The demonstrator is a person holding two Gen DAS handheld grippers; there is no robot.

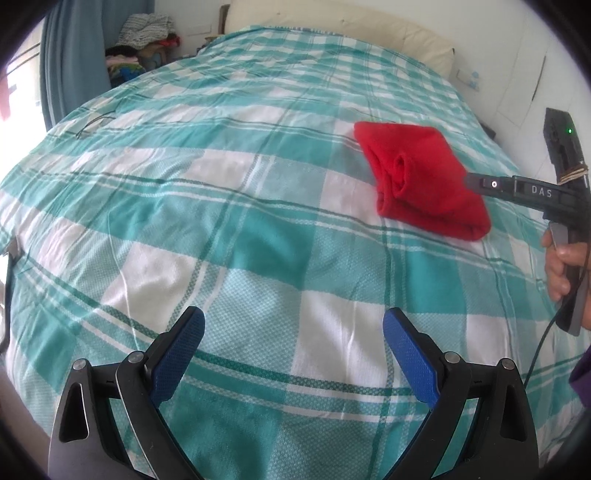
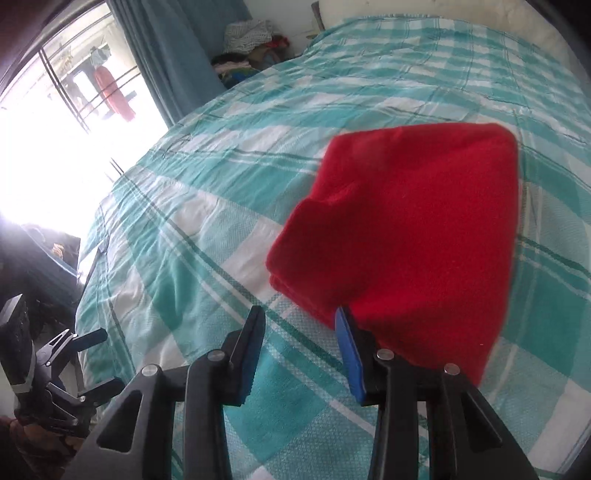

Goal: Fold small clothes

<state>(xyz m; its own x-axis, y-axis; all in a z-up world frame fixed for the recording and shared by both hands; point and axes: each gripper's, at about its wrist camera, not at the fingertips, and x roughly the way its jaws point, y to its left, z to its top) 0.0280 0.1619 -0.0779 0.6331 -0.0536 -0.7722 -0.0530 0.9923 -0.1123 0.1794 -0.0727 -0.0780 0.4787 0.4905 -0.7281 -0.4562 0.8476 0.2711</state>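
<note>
A small red garment [image 1: 424, 177] lies folded into a thick bundle on the teal and white checked bedspread [image 1: 240, 229], right of centre. My left gripper [image 1: 293, 325] is open and empty, hovering low over the bedspread well short of the garment. My right gripper [image 2: 299, 321] is open; its right finger [image 2: 349, 354] lies at the near edge of the red garment [image 2: 406, 236], partly under the cloth, and the left finger is clear of it. From the left wrist view the right gripper [image 1: 476, 182] reaches the garment from the right.
A cream headboard [image 1: 332, 26] and white wall bound the far side of the bed. A pile of clothes [image 1: 144, 40] sits by the blue curtain [image 1: 70, 55] at the far left. A bright window [image 2: 55, 147] is to the left. The left gripper also shows in the right wrist view [image 2: 96, 358].
</note>
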